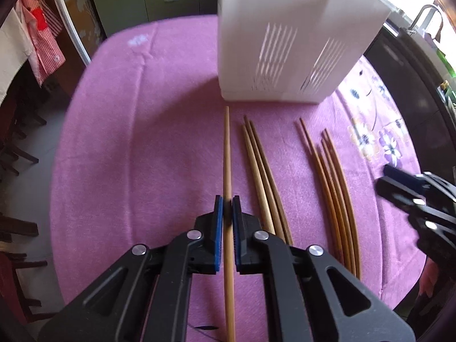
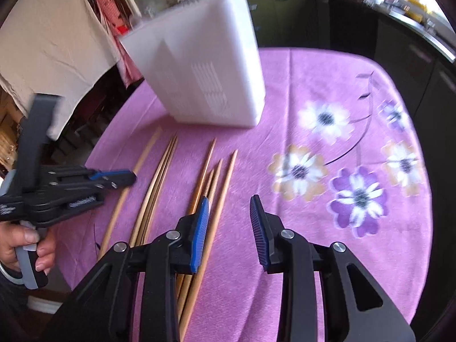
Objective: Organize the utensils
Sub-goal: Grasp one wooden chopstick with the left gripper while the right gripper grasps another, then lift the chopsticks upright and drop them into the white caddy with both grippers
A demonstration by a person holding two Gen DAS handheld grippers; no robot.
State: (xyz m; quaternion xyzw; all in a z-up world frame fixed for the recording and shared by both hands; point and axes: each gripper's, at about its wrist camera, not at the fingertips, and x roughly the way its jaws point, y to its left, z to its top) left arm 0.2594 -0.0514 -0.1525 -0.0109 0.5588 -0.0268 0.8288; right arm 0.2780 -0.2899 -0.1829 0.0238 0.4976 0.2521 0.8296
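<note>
A white slotted utensil holder point(image 1: 290, 37) stands at the far side of the purple tablecloth point(image 1: 142, 148); it also shows in the right wrist view point(image 2: 205, 77). My left gripper point(image 1: 227, 203) is shut on a single light bamboo chopstick point(image 1: 227, 148), which points at the holder. A pair of chopsticks point(image 1: 262, 171) lies to its right, and a bundle of several chopsticks point(image 1: 333, 185) lies further right. My right gripper point(image 2: 229, 209) is open and empty, just right of that bundle point(image 2: 211, 182). The left gripper also shows in the right wrist view point(image 2: 125, 177).
The tablecloth has a flower print point(image 2: 359, 193) on its right part. Dark cabinets point(image 2: 413, 65) stand beyond the table on the right, and cloths hang point(image 2: 54, 42) at the left. Chairs point(image 1: 17, 154) stand left of the table.
</note>
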